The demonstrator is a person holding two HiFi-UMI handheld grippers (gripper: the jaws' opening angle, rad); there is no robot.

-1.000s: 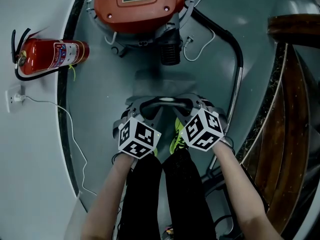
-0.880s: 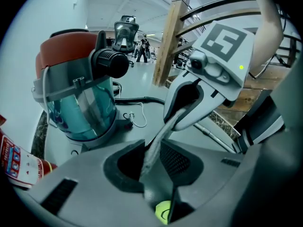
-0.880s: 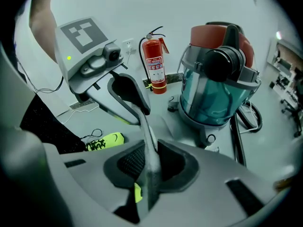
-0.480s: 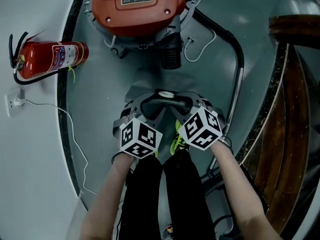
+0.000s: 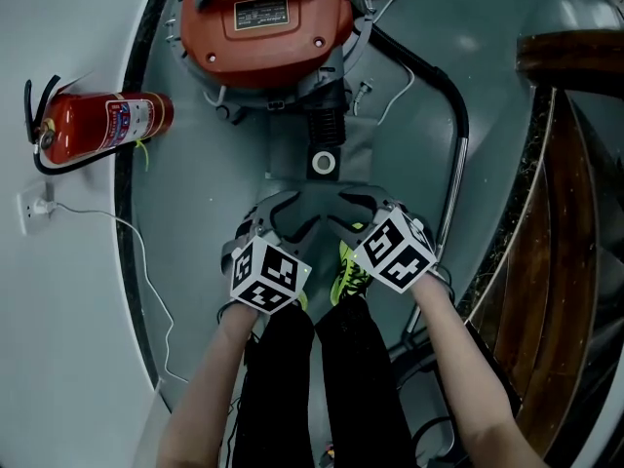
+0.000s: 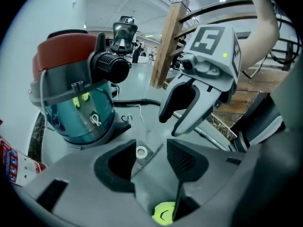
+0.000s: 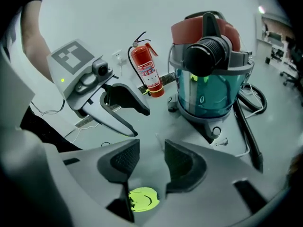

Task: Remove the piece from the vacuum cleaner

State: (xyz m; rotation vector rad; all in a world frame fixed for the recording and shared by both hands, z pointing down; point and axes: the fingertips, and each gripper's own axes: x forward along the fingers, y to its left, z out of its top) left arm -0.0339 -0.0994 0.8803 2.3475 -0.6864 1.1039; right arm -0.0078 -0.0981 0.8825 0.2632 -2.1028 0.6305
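Head view: the left tongs (image 5: 268,213) and right tongs (image 5: 369,210) are held side by side. Both have just been opened wide, and nothing is gripped. A flat grey piece (image 5: 324,163) with a white ring is laid on the floor (image 5: 195,213) just ahead of them, before the vacuum cleaner (image 5: 263,18).

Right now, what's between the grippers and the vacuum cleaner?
A grey piece with a white ring, on the floor before the black port of the vacuum cleaner. Seen in head view and left gripper view.
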